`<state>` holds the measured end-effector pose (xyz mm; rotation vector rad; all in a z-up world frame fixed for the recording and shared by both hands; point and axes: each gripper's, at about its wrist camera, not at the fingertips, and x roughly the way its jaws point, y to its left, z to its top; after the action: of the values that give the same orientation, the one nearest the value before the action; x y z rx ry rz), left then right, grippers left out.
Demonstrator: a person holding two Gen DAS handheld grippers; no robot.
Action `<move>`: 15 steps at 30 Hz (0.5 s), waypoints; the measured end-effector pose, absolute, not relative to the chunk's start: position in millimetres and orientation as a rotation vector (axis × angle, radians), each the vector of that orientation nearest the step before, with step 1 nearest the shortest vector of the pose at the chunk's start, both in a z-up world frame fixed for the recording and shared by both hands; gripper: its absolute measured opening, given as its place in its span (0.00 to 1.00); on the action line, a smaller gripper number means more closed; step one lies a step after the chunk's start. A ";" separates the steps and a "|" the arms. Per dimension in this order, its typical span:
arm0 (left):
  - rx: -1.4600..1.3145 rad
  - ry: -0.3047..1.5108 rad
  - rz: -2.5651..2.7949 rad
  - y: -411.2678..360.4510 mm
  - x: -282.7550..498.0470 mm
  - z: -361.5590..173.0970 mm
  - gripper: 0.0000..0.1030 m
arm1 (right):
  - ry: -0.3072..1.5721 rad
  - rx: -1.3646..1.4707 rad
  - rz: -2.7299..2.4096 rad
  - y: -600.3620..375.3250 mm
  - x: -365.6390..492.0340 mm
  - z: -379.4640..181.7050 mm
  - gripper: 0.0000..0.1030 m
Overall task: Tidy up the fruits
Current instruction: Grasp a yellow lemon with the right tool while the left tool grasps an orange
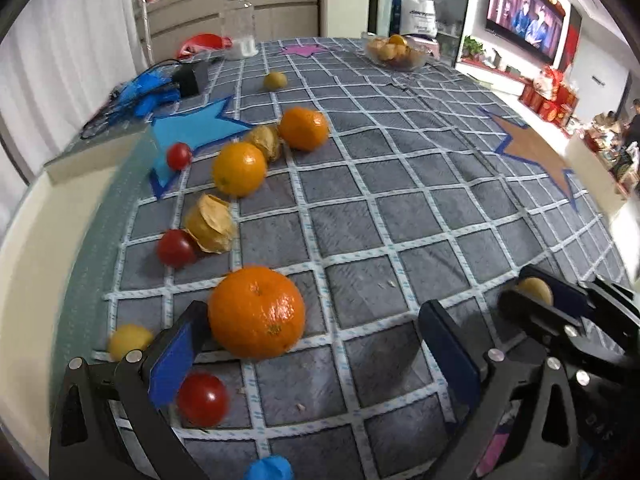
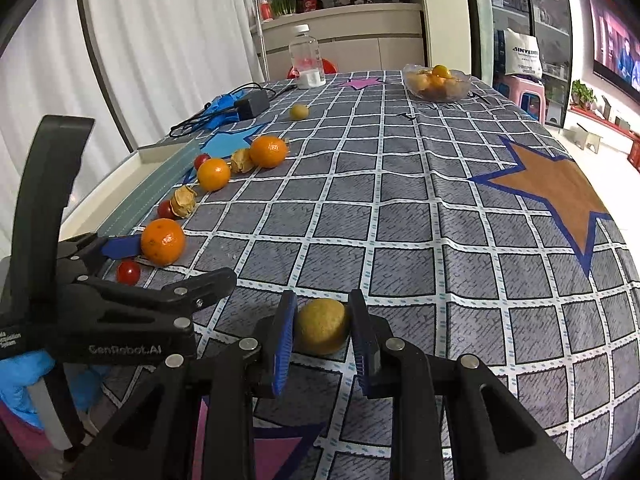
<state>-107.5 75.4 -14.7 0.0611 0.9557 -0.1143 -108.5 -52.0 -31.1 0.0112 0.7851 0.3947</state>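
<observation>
My left gripper (image 1: 316,340) is open on the grid tablecloth, and an orange mandarin (image 1: 256,312) lies against its left finger. My right gripper (image 2: 322,332) is shut on a small yellow-green fruit (image 2: 322,326) at table level; it also shows in the left wrist view (image 1: 534,290). A line of fruit runs along the left side: mandarins (image 1: 239,168) (image 1: 304,128), husked physalis (image 1: 210,222), red cherry tomatoes (image 1: 175,247) (image 1: 202,399) and a small yellow fruit (image 1: 129,340). Another yellow fruit (image 2: 299,111) lies alone farther back.
A glass bowl of fruit (image 2: 436,80) stands at the far end next to a plastic bottle (image 2: 306,58). A black adapter with cables and a blue item (image 2: 240,106) lie at the far left. Star patches mark the cloth: blue (image 1: 192,128), brown (image 2: 556,188), pink (image 2: 360,82).
</observation>
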 end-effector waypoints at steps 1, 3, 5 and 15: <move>0.059 0.959 -0.114 76.1 -107.0 -15.3 1.00 | 0.785 0.012 0.395 -52.4 -105.6 -31.8 0.26; 0.055 0.957 -0.109 77.3 -107.7 -16.0 1.00 | 0.786 0.018 0.396 -53.2 -104.0 -31.4 0.27; 0.056 0.945 -0.103 77.1 -109.9 -15.3 1.00 | 0.785 0.021 0.395 -54.4 -102.7 -32.4 0.27; 0.063 0.915 -0.134 76.6 -115.5 -5.4 0.41 | 0.787 0.028 0.374 -60.7 -102.5 -26.0 0.27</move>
<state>-115.5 76.6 -5.4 0.0627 0.9152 -0.1336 -102.5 -60.7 -26.0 0.0278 0.7873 0.3739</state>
